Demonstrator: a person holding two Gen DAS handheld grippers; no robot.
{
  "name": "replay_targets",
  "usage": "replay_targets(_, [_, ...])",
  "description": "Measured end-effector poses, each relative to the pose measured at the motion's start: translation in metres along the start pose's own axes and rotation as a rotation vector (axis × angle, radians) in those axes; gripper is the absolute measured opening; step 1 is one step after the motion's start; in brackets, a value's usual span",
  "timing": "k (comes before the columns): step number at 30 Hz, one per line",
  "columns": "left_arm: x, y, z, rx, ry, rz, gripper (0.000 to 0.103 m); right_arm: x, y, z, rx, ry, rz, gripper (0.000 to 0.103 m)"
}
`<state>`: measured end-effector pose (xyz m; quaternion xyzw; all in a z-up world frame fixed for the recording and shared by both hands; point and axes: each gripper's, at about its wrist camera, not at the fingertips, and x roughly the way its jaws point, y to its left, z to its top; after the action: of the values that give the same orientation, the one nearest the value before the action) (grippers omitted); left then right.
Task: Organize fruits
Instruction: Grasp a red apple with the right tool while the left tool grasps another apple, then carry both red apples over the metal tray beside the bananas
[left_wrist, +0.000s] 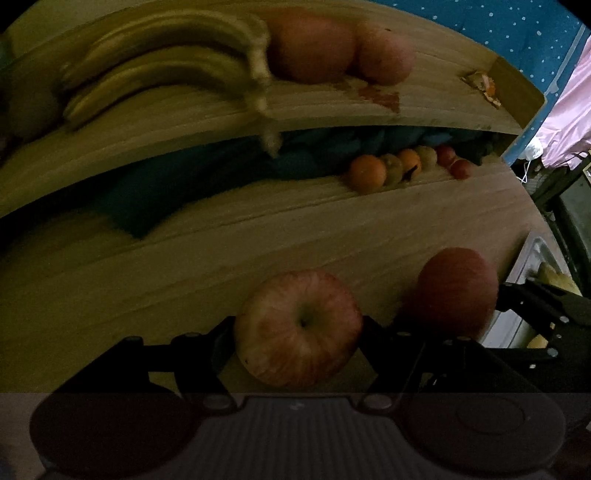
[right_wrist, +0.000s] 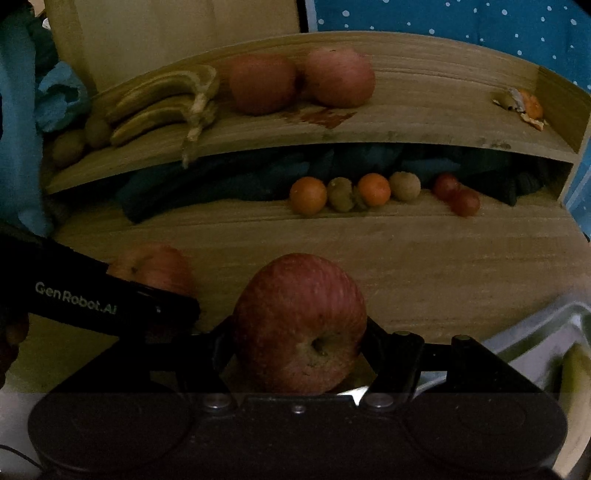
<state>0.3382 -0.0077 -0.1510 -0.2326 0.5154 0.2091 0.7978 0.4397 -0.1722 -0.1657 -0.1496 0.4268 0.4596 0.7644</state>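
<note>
Left hand-held gripper (left_wrist: 298, 332) clamped on pale apple (left_wrist: 298, 326), right hand-held gripper (right_wrist: 300, 343) clamped on red apple (right_wrist: 300, 323), both over tabletop (right_wrist: 443, 258)

Left tool (left_wrist: 298, 328) grips striped apple (left_wrist: 298, 326) above table (left_wrist: 147, 280).

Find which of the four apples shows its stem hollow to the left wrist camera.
The pale striped apple held in the left gripper; the other three show only smooth red skin there.

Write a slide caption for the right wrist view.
Right tongs grip an apple before a wooden shelf holding bananas and two more apples.
</note>
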Motion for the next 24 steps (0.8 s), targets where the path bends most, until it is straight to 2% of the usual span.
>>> replay_targets(13, [-0.024,0.030,-0.027,-0.020,0.012,-0.014,0.073,-0.023,0.037,-0.013,0.026,-0.023,0.011,0.070])
replay_targets(24, [-0.039,0.016,-0.028,0.064,-0.007,-0.068,0.073,-0.057,0.037,-0.022,0.081,-0.066,-0.044,0.070])
